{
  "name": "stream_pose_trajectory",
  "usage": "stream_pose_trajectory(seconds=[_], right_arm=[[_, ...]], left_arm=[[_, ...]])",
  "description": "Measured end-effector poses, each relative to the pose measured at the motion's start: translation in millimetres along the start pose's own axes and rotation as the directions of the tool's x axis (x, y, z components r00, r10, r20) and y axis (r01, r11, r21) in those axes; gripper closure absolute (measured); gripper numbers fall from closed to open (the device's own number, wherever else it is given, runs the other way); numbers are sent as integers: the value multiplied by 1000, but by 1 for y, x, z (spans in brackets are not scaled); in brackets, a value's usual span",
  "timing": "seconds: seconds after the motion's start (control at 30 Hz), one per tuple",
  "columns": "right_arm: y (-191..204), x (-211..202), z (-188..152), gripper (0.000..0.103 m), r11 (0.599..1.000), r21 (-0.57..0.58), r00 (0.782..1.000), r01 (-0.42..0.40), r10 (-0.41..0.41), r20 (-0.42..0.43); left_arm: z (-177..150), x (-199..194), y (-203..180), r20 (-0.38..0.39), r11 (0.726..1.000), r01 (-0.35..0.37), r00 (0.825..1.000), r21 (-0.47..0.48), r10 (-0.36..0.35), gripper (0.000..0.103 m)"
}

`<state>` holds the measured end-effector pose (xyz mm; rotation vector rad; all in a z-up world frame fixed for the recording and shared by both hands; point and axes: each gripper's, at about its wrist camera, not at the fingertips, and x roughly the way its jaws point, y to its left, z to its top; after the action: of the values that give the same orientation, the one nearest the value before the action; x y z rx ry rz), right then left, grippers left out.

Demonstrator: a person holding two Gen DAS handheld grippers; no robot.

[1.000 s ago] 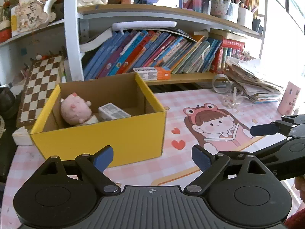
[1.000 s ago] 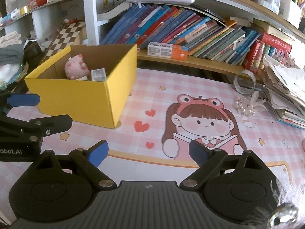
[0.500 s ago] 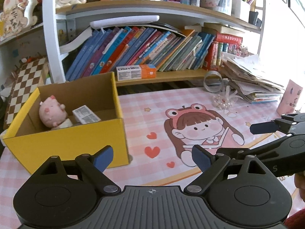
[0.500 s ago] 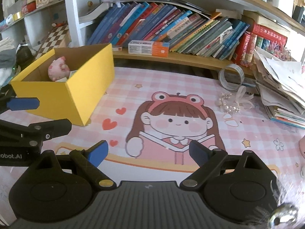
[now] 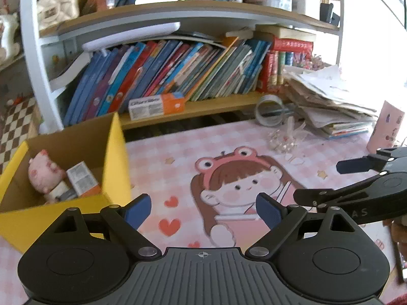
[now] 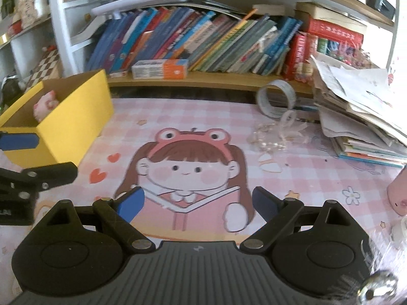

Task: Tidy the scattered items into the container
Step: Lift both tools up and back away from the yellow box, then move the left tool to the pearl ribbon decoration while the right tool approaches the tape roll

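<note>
The yellow cardboard box (image 5: 113, 152) stands at the left of the pink mat, also in the right wrist view (image 6: 76, 117). Inside lie a pink plush pig (image 5: 43, 175) and a small white carton (image 5: 81, 180). A tape roll (image 6: 276, 99) and a clear beaded bow (image 6: 277, 137) lie near the shelf at the right. A pink object (image 6: 399, 190) sits at the far right edge. My left gripper (image 5: 203, 209) is open and empty over the mat, right of the box. My right gripper (image 6: 197, 203) is open and empty over the mat's girl drawing.
A low shelf with leaning books (image 5: 178, 71) and an orange-white carton (image 5: 156, 105) runs along the back. A paper stack (image 6: 361, 111) fills the right side. A checkerboard (image 5: 12, 119) leans at the left. A pink card (image 5: 386, 127) stands at the right.
Both grippers have swung to the right, away from the box; the box has slid toward the left edge in both views. Both stay open.
</note>
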<state>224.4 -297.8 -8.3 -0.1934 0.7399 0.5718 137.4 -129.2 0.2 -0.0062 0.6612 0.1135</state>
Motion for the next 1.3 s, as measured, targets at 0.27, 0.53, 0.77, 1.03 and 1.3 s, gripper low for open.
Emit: stream_pose_trajectory(seconds=[0.27, 0.53, 0.77, 1.03, 1.3], right_arm=[[-32, 12, 3, 11, 999, 37, 999, 32, -32, -9], [-65, 36, 21, 11, 996, 48, 998, 69, -69, -1], [-91, 60, 35, 11, 994, 51, 995, 99, -99, 0], [-122, 88, 60, 13, 993, 48, 994, 110, -110, 7], [-144, 114, 84, 14, 995, 20, 995, 94, -94, -20]], left_arm=[[18, 22, -20, 4, 998, 33, 999, 49, -34, 11], [33, 52, -41, -4, 992, 63, 998, 105, -63, 11], [55, 82, -50, 4, 991, 72, 997, 113, -73, 11], [75, 120, -64, 12, 986, 93, 995, 141, -96, 11], [71, 155, -87, -19, 969, 152, 988, 193, -152, 12]])
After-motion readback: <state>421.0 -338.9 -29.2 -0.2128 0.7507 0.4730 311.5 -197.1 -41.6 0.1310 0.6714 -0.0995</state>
